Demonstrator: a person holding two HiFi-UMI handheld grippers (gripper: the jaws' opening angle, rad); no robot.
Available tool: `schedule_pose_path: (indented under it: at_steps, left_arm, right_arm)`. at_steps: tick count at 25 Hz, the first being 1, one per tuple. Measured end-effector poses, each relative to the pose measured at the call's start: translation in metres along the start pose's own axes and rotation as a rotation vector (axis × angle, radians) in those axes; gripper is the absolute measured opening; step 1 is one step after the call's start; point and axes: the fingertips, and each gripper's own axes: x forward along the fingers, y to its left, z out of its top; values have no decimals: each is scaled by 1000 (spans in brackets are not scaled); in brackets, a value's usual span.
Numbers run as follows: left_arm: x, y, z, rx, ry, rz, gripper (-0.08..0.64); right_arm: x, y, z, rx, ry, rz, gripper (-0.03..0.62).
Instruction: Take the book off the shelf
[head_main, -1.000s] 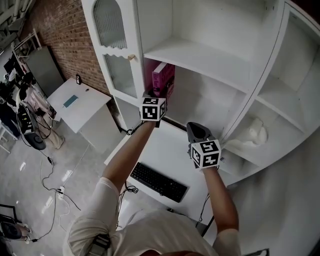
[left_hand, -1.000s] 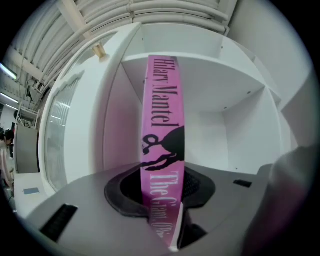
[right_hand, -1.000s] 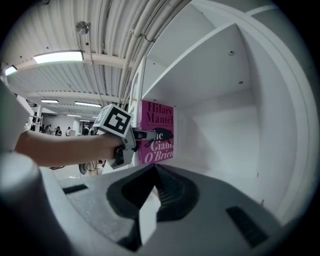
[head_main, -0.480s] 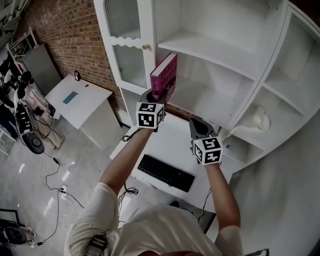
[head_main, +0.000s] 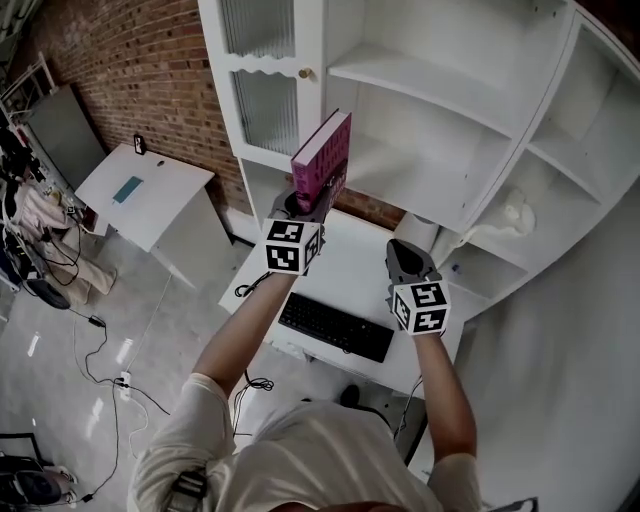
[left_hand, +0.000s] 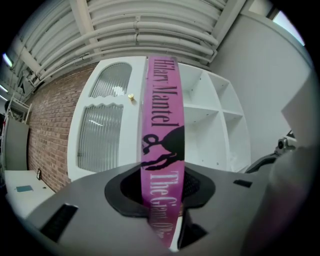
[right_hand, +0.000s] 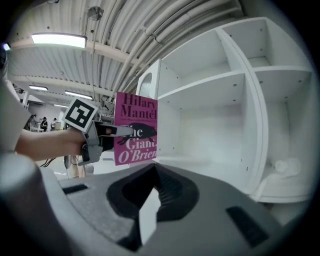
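while a person faces a tall white shelf unit, the left hand-held gripper clamps the lower end of a magenta book. its jaws are set partly apart, and their pads press on the two covers. the book stands nearly upright and clear of the shelf unit, out in front of its open middle compartment. it is also just beside the ribbed-glass door on the shelf unit's left side.

in the left gripper view the spine faces the camera. it rises from between the jaws, with pale lettering running along it and a black figure across its middle. in the right gripper view the front cover shows instead, title in white on magenta, with the left hand-held gripper biting its lower corner on the side away from the shelf unit.

the right hand-held gripper hangs apart from the book, in front of the shelf unit's lower compartments. its jaws are drawn together with nothing between them, and only a thin pale sliver shows at their seam. both forearms reach up from the bottom of the head view toward the shelf unit.

a white counter sits at the foot of the shelf unit, and a black keyboard lies on its edge away from the shelf unit. a pale rounded thing rests in the curved compartment at the shelf unit's right side; what it is cannot be told. a brick wall runs off to the left of the shelf unit.
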Motion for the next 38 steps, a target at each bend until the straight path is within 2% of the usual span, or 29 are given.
schedule_pose_path:
  at_steps: [6, 11, 15, 18, 23, 30, 38]
  left_arm:
    - [-40, -2, -16, -17, -6, -29, 126]
    - [-66, -8, -34, -7, 9, -52, 126]
    - [-85, -20, -48, 0, 19, -70, 126]
    - [-99, -26, -59, -25, 29, -70, 126]
    - [-117, -33, -72, -58, 40, -43, 127]
    - [-139, -40, -80, -86, 41, 32, 127]
    - [-157, -56, -90, -93, 48, 71, 127]
  right_arm:
    - [-45, 9, -20, -9, 15, -83, 3]
    - [-80, 11, -36, 27, 18, -145, 3]
    - [-107, 13, -45, 23, 29, -176, 3]
    - [-121, 13, -53, 30, 30, -188, 3]
    - [-136, 9, -63, 49, 25, -185, 3]
    - [-145, 3, -66, 61, 13, -138, 3]
    - [-155, -5, -70, 66, 0, -93, 3]
